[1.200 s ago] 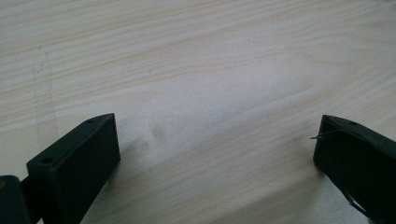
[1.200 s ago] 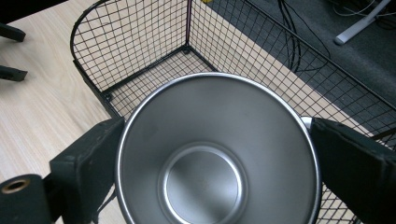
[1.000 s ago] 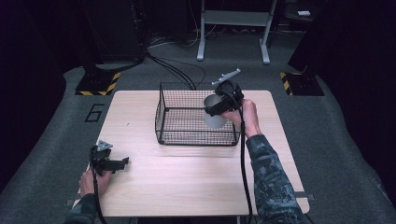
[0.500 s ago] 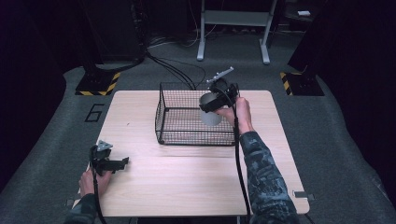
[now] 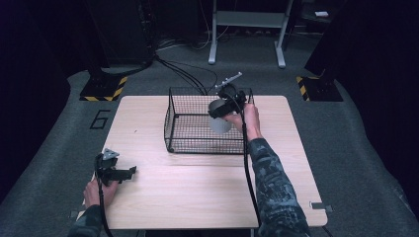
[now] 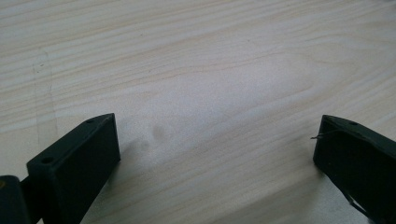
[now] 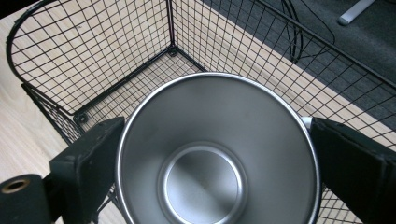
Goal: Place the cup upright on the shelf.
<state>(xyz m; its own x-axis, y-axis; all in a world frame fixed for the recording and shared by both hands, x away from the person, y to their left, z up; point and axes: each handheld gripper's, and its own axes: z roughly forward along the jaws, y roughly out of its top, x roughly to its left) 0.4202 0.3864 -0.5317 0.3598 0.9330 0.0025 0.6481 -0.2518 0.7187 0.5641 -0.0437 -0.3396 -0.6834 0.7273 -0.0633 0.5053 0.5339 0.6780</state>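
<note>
Steel cup (image 7: 217, 154) sits clamped between the right gripper's (image 7: 217, 158) jaws above the wire basket (image 7: 93, 70); left gripper's (image 6: 217, 149) jaws gape wide.

One wire basket (image 5: 197, 129) stands on the one wooden table (image 5: 197, 192). One steel cup (image 5: 219, 122) hangs over the basket's right end, held between the jaws of one gripper (image 5: 218, 109); a second gripper (image 5: 129, 173) sits left of the basket and nearer the person, making two grippers. Two forearms reach in from the table's near edge.
</note>
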